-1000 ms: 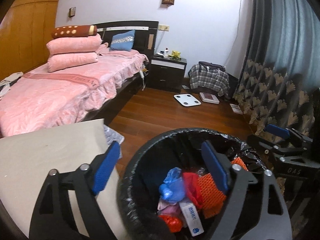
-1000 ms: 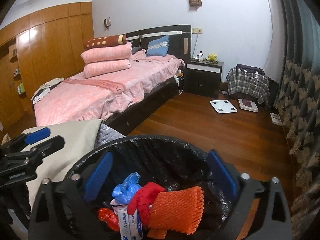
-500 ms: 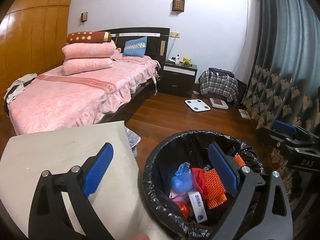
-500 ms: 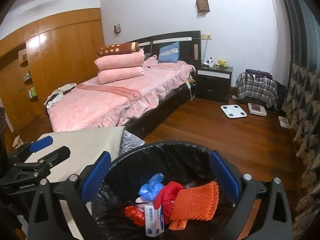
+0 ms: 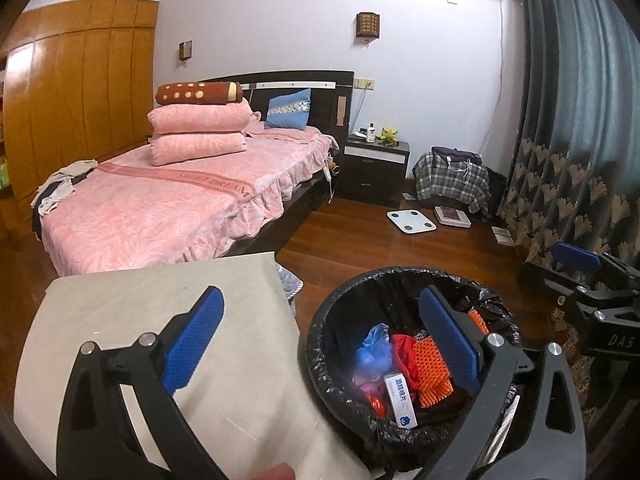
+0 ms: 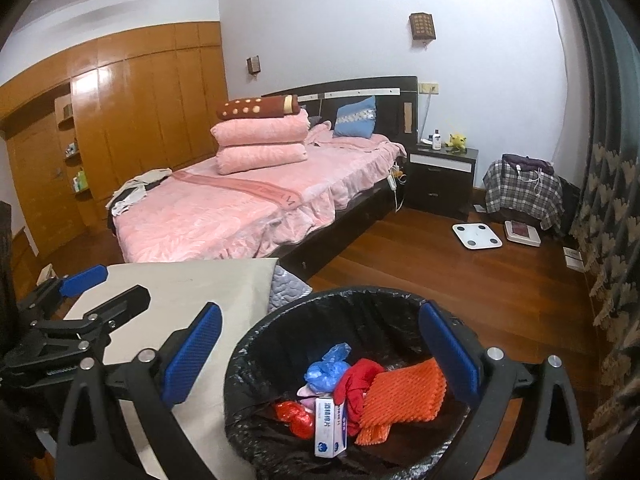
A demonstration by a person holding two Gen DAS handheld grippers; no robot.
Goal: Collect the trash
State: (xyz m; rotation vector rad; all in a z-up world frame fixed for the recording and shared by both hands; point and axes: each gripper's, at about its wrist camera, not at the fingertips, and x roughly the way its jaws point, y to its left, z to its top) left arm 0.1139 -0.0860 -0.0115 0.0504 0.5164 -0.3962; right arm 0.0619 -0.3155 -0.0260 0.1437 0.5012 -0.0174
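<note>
I count one bin [image 6: 256, 344], and in it one orange mesh sleeve [image 6: 404, 396], one red rag [image 6: 356, 380], one blue bag [image 6: 326, 368], one white box [image 6: 330, 428], one red wrapper [image 6: 294, 416]. On my bed [image 6: 224, 220]: two pink folded blankets [image 6: 260, 144], one brown bolster [image 6: 256, 107], one blue cushion [image 6: 356, 117]. Two scales [image 6: 477, 235] on the floor.

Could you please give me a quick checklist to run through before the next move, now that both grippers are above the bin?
1. Left gripper jaws open, nothing between them: ok.
2. Right gripper jaws open, nothing held: ok.
3. Trash, including orange foam net and white box, inside bin: ok.
4. Bin liner folded over rim: ok.
5. Table free of trash: ok where visible.
6. More trash elsewhere on floor: cannot tell.
</note>
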